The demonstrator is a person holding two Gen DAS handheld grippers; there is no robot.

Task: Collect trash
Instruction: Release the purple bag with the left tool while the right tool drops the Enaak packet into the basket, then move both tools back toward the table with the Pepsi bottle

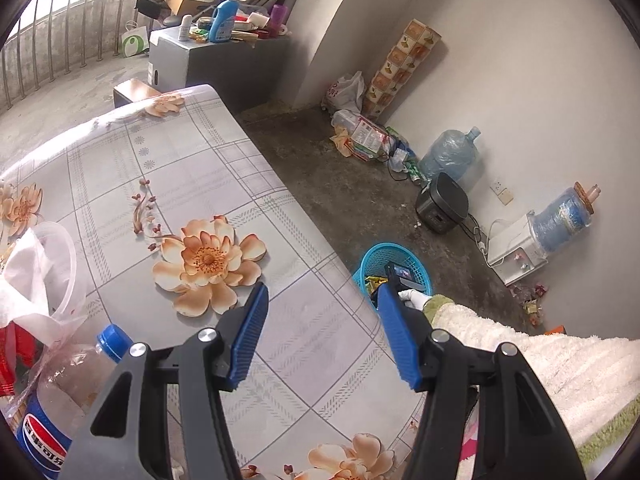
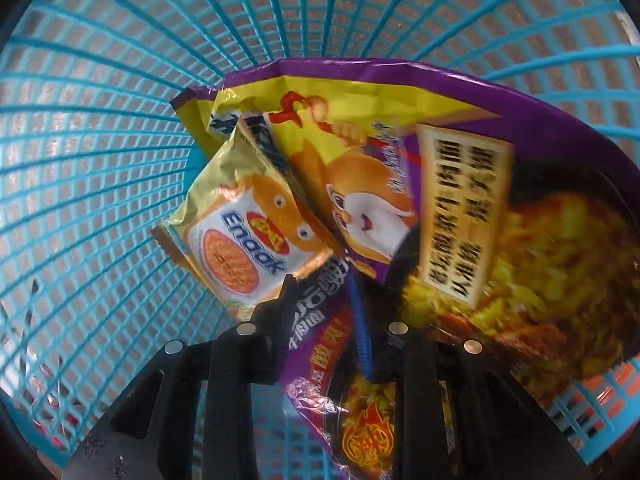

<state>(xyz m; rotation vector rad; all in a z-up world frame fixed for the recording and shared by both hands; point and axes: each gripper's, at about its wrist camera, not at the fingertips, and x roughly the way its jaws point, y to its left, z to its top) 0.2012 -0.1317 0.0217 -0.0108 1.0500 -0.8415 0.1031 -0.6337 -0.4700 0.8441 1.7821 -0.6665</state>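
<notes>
- Location: the right claw (image 2: 320, 316) reaches down into the blue basket (image 2: 120, 128), which stands on the floor just off the desk's (image 1: 192, 168) right edge. A purple noodle wrapper (image 2: 320, 360) runs between its jaws, over a larger purple packet (image 2: 500, 208) and a small yellow Enaak packet (image 2: 240, 248).
- Right claw state: narrow, with the wrapper between the pads. Pad contact is partly hidden, so whether it grips cannot be told.
- Left claw (image 1: 324, 332): about half open, empty, hovering above the desk near its right edge.
- Handling: the wrapper is thin film, judged very light, limp and slick. It will fold rather than resist. Take it on a flat or crumpled fold, not a single edge.
- Orientation: the wrapper's long axis runs along the claw's pointing line, down toward the basket bottom.
- Remaining trash: a Pepsi bottle (image 1: 60, 392) and a plastic bag (image 1: 40, 272) sit at the desk's left edge.
</notes>
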